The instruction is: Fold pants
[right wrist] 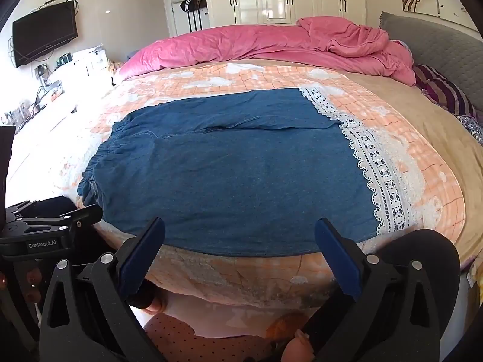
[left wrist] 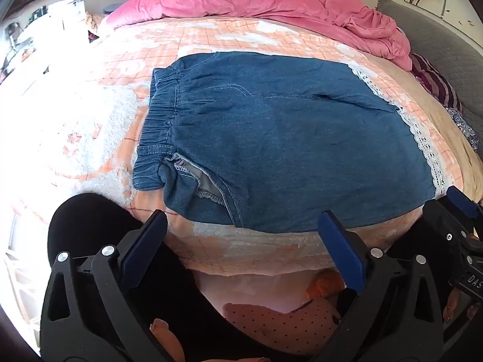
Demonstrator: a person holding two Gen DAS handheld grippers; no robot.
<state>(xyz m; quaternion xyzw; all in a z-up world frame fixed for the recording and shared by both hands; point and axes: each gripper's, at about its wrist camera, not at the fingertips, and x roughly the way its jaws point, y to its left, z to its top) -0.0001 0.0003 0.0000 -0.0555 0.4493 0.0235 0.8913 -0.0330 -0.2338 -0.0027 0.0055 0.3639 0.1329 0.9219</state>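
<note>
Blue denim pants (left wrist: 271, 138) with white lace hems (left wrist: 422, 138) lie flat on the bed, elastic waistband at the left, legs to the right. They also show in the right wrist view (right wrist: 235, 175), with the lace hem (right wrist: 380, 175) at the right. My left gripper (left wrist: 246, 247) is open and empty, just short of the pants' near edge by the crotch. My right gripper (right wrist: 240, 253) is open and empty, just short of the near leg's edge. The right gripper's body shows at the right edge of the left wrist view (left wrist: 452, 220).
The pants rest on an orange-and-white blanket (right wrist: 271, 72) over the bed. A crumpled pink duvet (right wrist: 271, 42) lies along the far side. A striped pillow (right wrist: 443, 90) and grey headboard (right wrist: 437, 39) are at the right. The bed's near edge is just below the grippers.
</note>
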